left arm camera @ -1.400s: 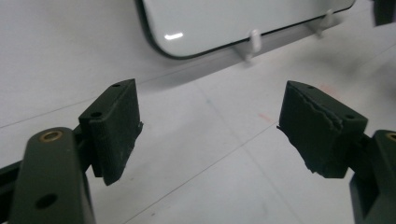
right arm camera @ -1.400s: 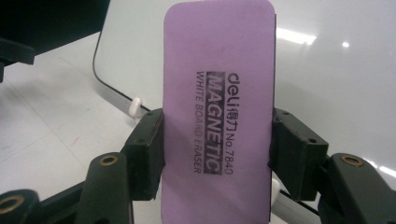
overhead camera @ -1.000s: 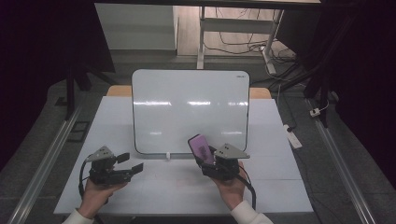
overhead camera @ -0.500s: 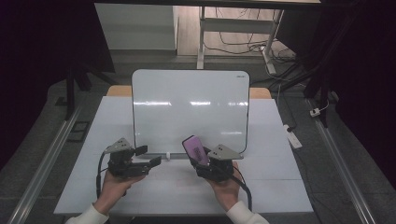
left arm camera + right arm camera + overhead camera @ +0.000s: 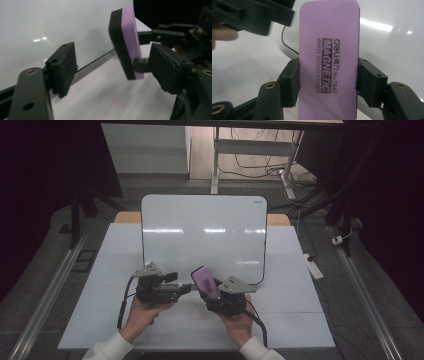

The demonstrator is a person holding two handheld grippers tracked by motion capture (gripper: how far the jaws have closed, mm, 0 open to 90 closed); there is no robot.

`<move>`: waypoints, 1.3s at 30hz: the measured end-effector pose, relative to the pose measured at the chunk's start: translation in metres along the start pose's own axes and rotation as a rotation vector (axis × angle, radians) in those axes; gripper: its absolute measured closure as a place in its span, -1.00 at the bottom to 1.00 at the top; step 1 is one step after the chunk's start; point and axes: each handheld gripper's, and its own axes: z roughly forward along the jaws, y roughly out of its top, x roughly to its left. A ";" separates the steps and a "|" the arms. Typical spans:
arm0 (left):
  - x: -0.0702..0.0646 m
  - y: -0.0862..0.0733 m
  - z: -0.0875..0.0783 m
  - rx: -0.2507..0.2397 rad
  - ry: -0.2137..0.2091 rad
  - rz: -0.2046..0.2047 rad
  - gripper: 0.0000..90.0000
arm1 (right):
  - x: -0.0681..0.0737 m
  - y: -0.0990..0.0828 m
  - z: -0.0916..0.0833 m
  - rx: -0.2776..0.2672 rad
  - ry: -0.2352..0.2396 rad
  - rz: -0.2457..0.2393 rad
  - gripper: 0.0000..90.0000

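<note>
Standing eraser [image 5: 205, 281] on end, right gripper [image 5: 216, 296] clamped.

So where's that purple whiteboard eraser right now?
The purple whiteboard eraser stands clamped upright in the right gripper, just in front of the whiteboard's near edge; the left gripper is close beside it.

High view — fixed above the person's side, looking forward and down over the whole table [image 5: 300, 320] and whiteboard [image 5: 205, 235]. Left gripper view — close, low, looking along its jaws across the table. Right gripper view — very close, facing the whiteboard [image 5: 392, 37]. All three share the purple eraser [image 5: 205, 281] [image 5: 128, 42] [image 5: 329, 55] and the whiteboard [image 5: 50, 22].
</note>
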 end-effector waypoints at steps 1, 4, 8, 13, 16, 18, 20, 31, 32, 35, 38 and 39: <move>0.000 0.001 0.003 0.001 -0.011 -0.003 -0.40 | 0.001 0.000 0.000 -0.007 0.002 -0.004 -0.10; -0.003 0.003 0.011 0.001 -0.030 -0.008 -0.29 | 0.003 0.000 -0.001 -0.018 -0.001 -0.008 -0.10; -0.005 0.004 0.018 0.006 -0.070 -0.019 -0.09 | 0.004 0.000 -0.002 -0.044 0.000 -0.014 -0.10; -0.005 0.006 0.020 -0.003 -0.092 -0.033 0.22 | 0.007 0.000 -0.002 -0.054 0.000 -0.027 -0.11; -0.004 0.006 0.020 -0.005 -0.099 -0.042 0.32 | 0.008 -0.001 -0.001 -0.062 -0.005 -0.025 -0.11; -0.005 0.006 0.020 -0.008 -0.098 -0.044 0.36 | 0.007 -0.002 0.000 -0.064 -0.001 -0.016 -0.11; -0.005 0.006 0.020 -0.011 -0.097 -0.039 0.39 | 0.007 -0.002 0.001 -0.064 0.005 -0.001 -0.11; 0.004 0.012 0.005 -0.037 -0.078 -0.032 0.44 | -0.001 -0.002 -0.001 -0.071 0.094 0.055 -0.34; 0.006 0.013 0.003 -0.037 -0.070 -0.028 0.44 | -0.003 -0.002 -0.002 -0.069 0.093 0.055 -0.35; 0.008 0.016 -0.003 -0.035 -0.031 0.002 0.44 | -0.010 -0.002 -0.009 -0.063 0.082 0.061 -0.36; 0.010 0.019 -0.012 -0.042 -0.008 0.017 0.44 | -0.020 -0.004 -0.020 -0.042 0.052 0.052 -0.36; 0.011 0.020 -0.016 -0.044 -0.004 0.019 0.44 | -0.025 -0.005 -0.024 -0.038 0.046 0.051 -0.35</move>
